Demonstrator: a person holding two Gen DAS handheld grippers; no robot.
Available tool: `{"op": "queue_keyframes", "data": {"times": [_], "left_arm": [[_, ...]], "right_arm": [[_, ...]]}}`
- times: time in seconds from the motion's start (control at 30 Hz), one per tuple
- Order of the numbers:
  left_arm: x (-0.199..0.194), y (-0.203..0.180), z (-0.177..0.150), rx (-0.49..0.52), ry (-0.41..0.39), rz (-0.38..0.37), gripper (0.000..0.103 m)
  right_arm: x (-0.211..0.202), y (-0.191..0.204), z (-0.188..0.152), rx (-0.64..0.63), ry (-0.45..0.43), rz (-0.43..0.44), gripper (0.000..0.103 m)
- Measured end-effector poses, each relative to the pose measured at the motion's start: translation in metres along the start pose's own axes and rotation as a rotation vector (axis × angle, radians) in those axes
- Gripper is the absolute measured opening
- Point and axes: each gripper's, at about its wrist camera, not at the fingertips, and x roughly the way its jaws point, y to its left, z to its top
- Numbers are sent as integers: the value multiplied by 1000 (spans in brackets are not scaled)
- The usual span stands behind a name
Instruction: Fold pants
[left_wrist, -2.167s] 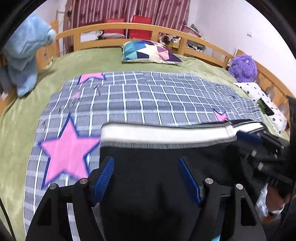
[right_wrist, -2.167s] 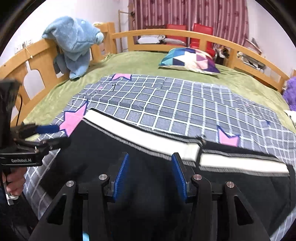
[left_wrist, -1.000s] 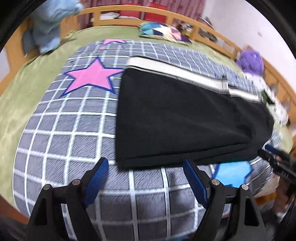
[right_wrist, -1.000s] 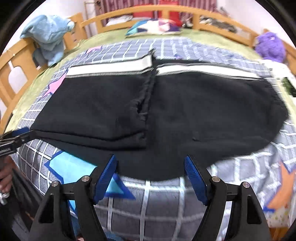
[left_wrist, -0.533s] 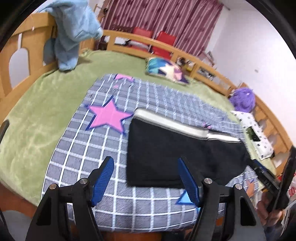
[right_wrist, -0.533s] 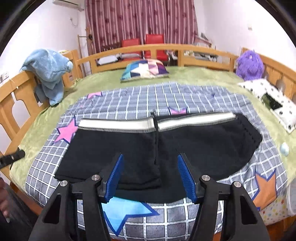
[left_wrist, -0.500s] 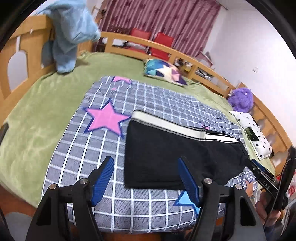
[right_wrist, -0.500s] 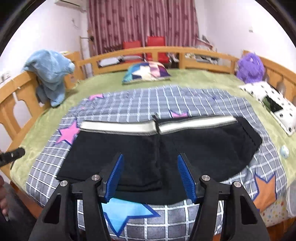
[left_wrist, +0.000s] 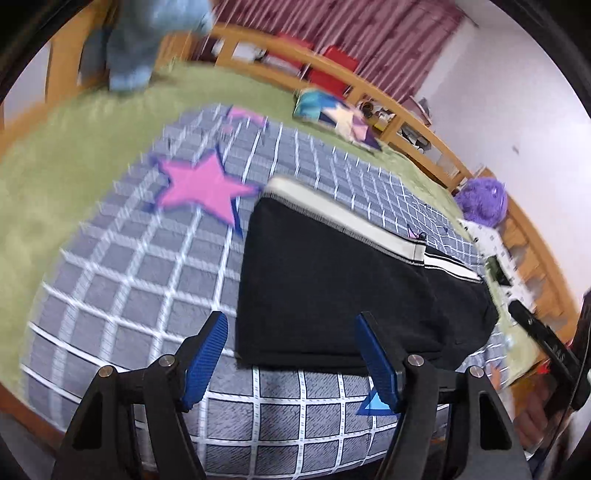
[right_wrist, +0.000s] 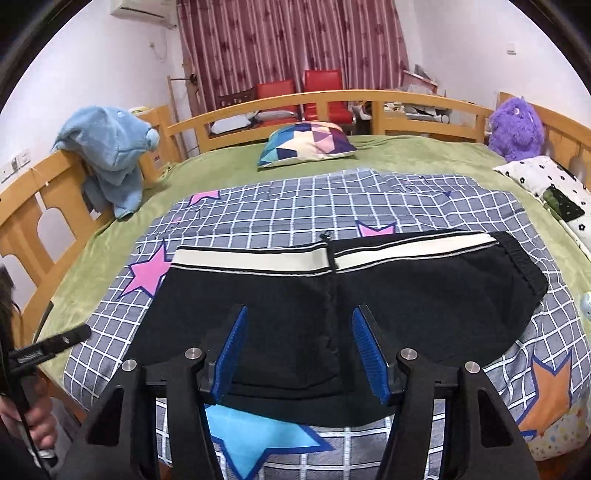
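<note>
Folded pants (right_wrist: 332, 310) lie flat on checked blanket (right_wrist: 295, 206), beyond both grippers: left gripper (left_wrist: 291, 358) and right gripper (right_wrist: 297, 350) gape apart, empty.

Wooden-railed bed (right_wrist: 417, 96) under green cover (right_wrist: 229, 168). At centre, checked star-print blanket (right_wrist: 295, 210); on it, toward 6 o'clock, folded black pants (right_wrist: 406, 295), white stripe at far edge. At 12 o'clock, patchwork pillow (right_wrist: 306, 144); at 2 o'clock, purple plush (right_wrist: 515, 125); at 3 o'clock, dotted white pillow (right_wrist: 543, 175); at 10 o'clock, blue plush (right_wrist: 110, 155) draped on rail.
</note>
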Motion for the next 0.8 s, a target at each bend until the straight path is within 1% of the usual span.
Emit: {"op": "queue_keyframes", "data": {"times": [0.1, 0.17, 0.23, 0.3, 0.37, 0.43, 0.47, 0.5, 0.53, 0.57, 0.6, 0.63, 0.73, 0.8], "left_arm": [[25, 19, -5, -59, 37, -59, 69], [42, 26, -8, -70, 66, -102, 69], [60, 33, -12, -93, 105, -127, 68], [67, 35, -14, -101, 88, -160, 68], [71, 32, -12, -86, 76, -174, 68], [75, 30, -9, -94, 78, -164, 62], [76, 30, -7, -108, 85, -150, 53], [76, 31, -4, -124, 86, -146, 43], [75, 33, -1, -147, 82, -146, 37], [74, 35, 2, -167, 82, -161, 33], [74, 37, 5, -178, 91, -189, 33], [75, 38, 7, -182, 104, -193, 34], [86, 47, 8, -202, 144, -178, 36], [87, 47, 9, -207, 140, -185, 36]], "right_arm": [[2, -17, -4, 42, 14, -21, 59], [4, -26, -5, 65, 26, -23, 59], [8, -32, -6, 73, 35, -36, 59], [12, -35, -7, 62, 44, -66, 59], [20, -36, -8, 50, 62, -90, 59], [26, -38, -9, 41, 78, -106, 59], [29, -38, -9, 37, 83, -115, 59], [31, -39, -9, 34, 88, -123, 59], [34, -40, -10, 33, 93, -130, 59], [35, -42, -9, 38, 97, -134, 59], [36, -44, -8, 50, 97, -135, 59], [35, -45, -8, 59, 95, -133, 59], [33, -50, -5, 79, 85, -117, 59], [30, -59, -3, 86, 79, -141, 59]]}}
